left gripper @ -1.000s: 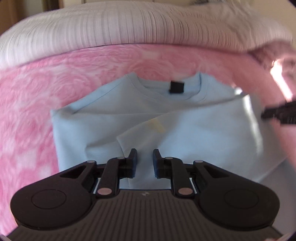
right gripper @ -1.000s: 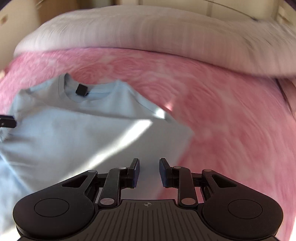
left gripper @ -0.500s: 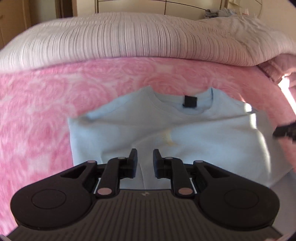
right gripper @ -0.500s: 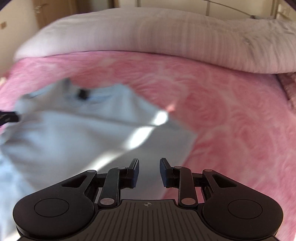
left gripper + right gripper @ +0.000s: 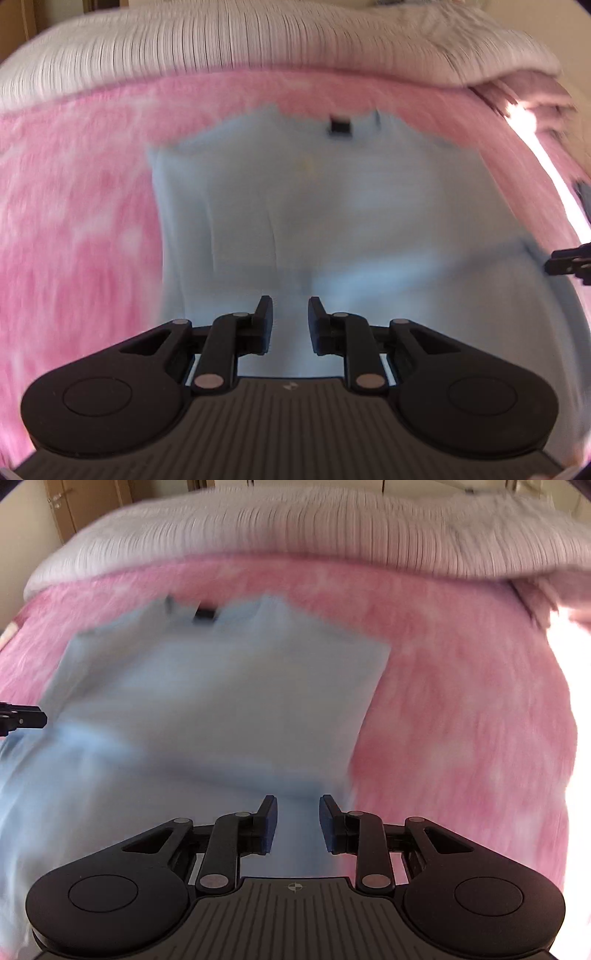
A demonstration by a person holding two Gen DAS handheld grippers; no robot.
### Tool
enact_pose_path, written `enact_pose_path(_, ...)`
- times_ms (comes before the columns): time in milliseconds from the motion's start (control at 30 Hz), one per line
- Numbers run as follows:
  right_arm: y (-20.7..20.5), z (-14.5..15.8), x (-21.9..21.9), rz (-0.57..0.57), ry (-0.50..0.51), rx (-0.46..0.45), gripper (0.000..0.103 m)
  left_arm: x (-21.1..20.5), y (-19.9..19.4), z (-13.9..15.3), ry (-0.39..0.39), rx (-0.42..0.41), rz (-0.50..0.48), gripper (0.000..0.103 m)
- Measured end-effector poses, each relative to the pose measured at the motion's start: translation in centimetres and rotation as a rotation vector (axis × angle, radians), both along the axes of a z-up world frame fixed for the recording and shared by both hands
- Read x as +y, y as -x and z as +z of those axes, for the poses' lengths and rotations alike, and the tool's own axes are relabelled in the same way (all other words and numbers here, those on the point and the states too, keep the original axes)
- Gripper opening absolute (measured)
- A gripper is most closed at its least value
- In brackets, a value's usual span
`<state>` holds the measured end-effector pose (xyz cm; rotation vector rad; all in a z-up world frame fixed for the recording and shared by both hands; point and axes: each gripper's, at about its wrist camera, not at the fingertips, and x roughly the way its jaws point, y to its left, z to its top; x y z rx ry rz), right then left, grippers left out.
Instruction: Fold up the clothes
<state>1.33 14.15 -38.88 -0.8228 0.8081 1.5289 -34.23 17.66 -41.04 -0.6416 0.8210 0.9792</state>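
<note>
Since the frame half a second ago, both of your grippers have drawn back toward the near end of the shirt (image 5: 332,206), so more of its body now fills each view; both views are motion-blurred.

Your left gripper (image 5: 290,314) has its fingers parted by a narrow gap and holds nothing; pale blue fabric shows between and ahead of them. Your right gripper (image 5: 298,810) is set the same way, empty, with the shirt's right edge just ahead of it.

Only the left view shows the other gripper's tip at its far right edge, beside a bright strip of sunlight. Only the right view shows a wooden door (image 5: 88,502) at upper left and the shirt's squared right corner against the blanket (image 5: 461,709).

Ahead of both grippers the shirt lies flat on the pink blanket, collar at the far end with a dark label (image 5: 340,127) inside the neck. A soft crease crosses the fabric ahead of the left fingers. Beyond the blanket sits a ribbed white cover (image 5: 258,40).
</note>
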Motion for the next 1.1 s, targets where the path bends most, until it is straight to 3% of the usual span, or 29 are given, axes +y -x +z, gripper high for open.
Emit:
enact_pose_path(100, 1.0, 0.2, -3.0, -0.066, 0.083, -0.015, 0.029, -4.6, 3.1, -1.1, 0.070, 0.039, 0.020, 0.017)
enact_pose_path(300, 3.0, 0.6, -9.1, -0.199, 0.250, -0.045, 0.029, -11.2, 8.6, 0.1, 0.198, 0.028, 0.113, 0.017)
enact_pose_path(500, 5.0, 1.2, -15.0, -0.331, 0.411, -0.071, 0.029, -11.1, 10.1, 3.2, 0.360, 0.093, 0.190, 0.013)
enact_pose_path(667, 6.3, 9.5, -13.5, -0.352, 0.268, 0.058, 0.029, -10.6, 8.1, 12.0, 0.235, 0.041, 0.127, 0.017)
enact_pose_path(733, 7.3, 13.0, -12.1, -0.314, 0.213, 0.074, 0.031, -10.0, 7.0, 15.4, 0.195, 0.024, 0.115, 0.032)
enact_pose_path(833, 8.3, 17.9, -10.7, -0.259, 0.149, 0.111, 0.051, -9.9, 5.2, 19.3, 0.132, 0.037, 0.103, 0.035)
enact_pose_path(900, 8.9, 20.0, -10.5, -0.226, 0.116, 0.126, 0.069, -10.1, 3.9, 21.4, 0.093, 0.052, 0.101, 0.039)
enact_pose_path(1033, 10.2, 22.6, -11.8, -0.150, 0.068, 0.084, 0.071, -12.2, 1.9, 24.0, 0.048, 0.090, 0.114, 0.039)
enact_pose_path(1100, 10.2, 22.4, -13.3, -0.119, 0.068, 0.053, 0.071, -13.9, 0.9, 24.7, 0.043, 0.108, 0.129, 0.039)
